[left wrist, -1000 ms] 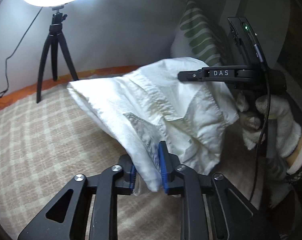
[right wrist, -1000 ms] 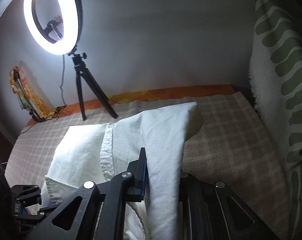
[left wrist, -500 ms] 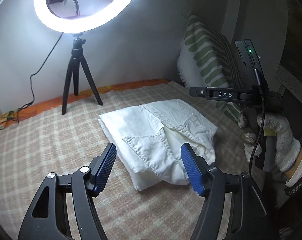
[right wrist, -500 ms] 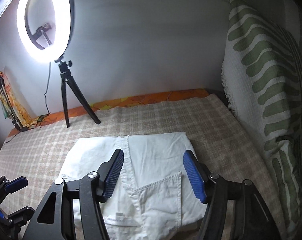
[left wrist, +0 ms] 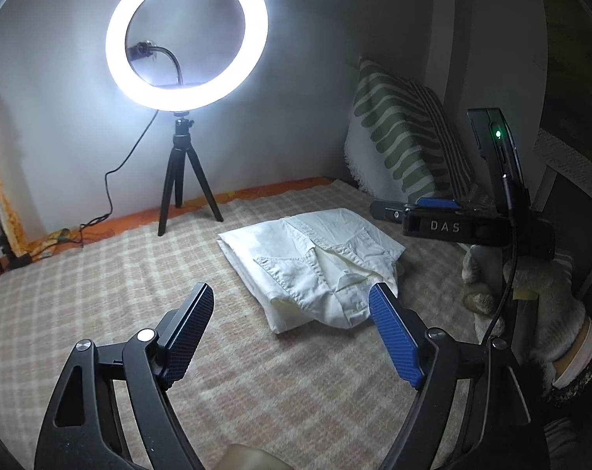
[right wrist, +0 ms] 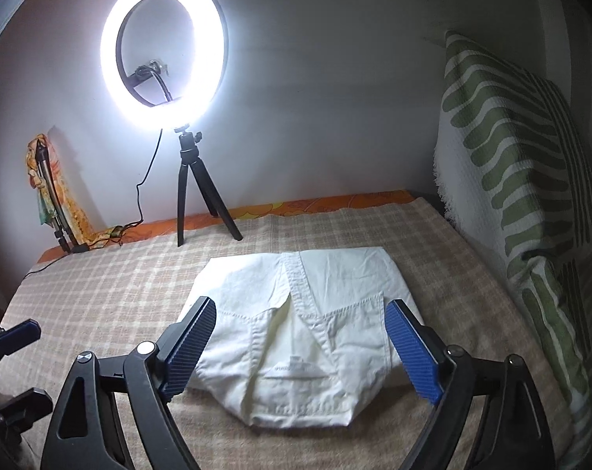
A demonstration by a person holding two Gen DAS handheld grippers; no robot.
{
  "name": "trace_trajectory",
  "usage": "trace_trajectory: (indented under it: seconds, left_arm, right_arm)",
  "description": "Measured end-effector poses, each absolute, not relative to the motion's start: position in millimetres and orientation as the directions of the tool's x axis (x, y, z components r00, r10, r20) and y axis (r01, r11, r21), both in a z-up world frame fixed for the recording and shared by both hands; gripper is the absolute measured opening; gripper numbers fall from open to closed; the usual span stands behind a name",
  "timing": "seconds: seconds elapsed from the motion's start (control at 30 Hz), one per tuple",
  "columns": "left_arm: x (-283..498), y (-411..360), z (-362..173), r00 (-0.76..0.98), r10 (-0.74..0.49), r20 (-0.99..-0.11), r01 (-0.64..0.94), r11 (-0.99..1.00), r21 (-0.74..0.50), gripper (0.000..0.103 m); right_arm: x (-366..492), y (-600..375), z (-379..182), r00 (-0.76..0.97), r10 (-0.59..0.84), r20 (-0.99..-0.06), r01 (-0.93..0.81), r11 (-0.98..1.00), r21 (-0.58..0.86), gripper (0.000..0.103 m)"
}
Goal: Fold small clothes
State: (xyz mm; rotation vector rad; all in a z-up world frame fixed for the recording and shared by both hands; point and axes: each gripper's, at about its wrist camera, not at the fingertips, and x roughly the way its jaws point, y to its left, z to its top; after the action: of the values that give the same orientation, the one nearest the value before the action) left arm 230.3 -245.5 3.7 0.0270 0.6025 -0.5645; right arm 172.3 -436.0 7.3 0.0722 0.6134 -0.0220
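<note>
A small white garment (left wrist: 315,262) (right wrist: 300,325) lies folded into a compact bundle on the checked blanket (left wrist: 100,293), pocket seams facing up. My left gripper (left wrist: 290,309) hovers above and in front of it, its jaws wide apart and still opening, nothing between the blue pads (left wrist: 186,333). My right gripper (right wrist: 300,325) hangs just over the near edge of the garment, jaws opening wide too, pads (right wrist: 413,352) clear of the cloth. In the left wrist view the right gripper's body (left wrist: 464,227) shows at the right, held by a gloved hand (left wrist: 546,313).
A lit ring light on a black tripod (left wrist: 182,172) (right wrist: 194,192) stands at the blanket's far edge, its cable trailing left. A green-and-white striped pillow (left wrist: 405,141) (right wrist: 523,180) leans against the wall at right. An orange patterned cloth (right wrist: 49,188) hangs far left.
Both grippers let go of the white garment, which dropped folded onto the blanket. Both have opened wide and pulled back and up from it.
</note>
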Motion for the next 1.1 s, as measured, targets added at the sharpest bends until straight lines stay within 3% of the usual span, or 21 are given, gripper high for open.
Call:
trace_trajectory:
  seconds: [0.3,1.1]
  left_arm:
    - [202,-238,5,0.702,-0.464,-0.54,0.487,0.866,-0.112,0.102]
    - [174,-230,-1,0.715,-0.448,-0.537,0.468,0.877,-0.109,0.102]
  right_arm:
    - [143,-427,-2,0.835,-0.03,-0.55,0.084,0.994,0.074,0.094]
    - [128,-408,0,0.843,-0.04,-0.536,0.075,0.996,0.044,0.094]
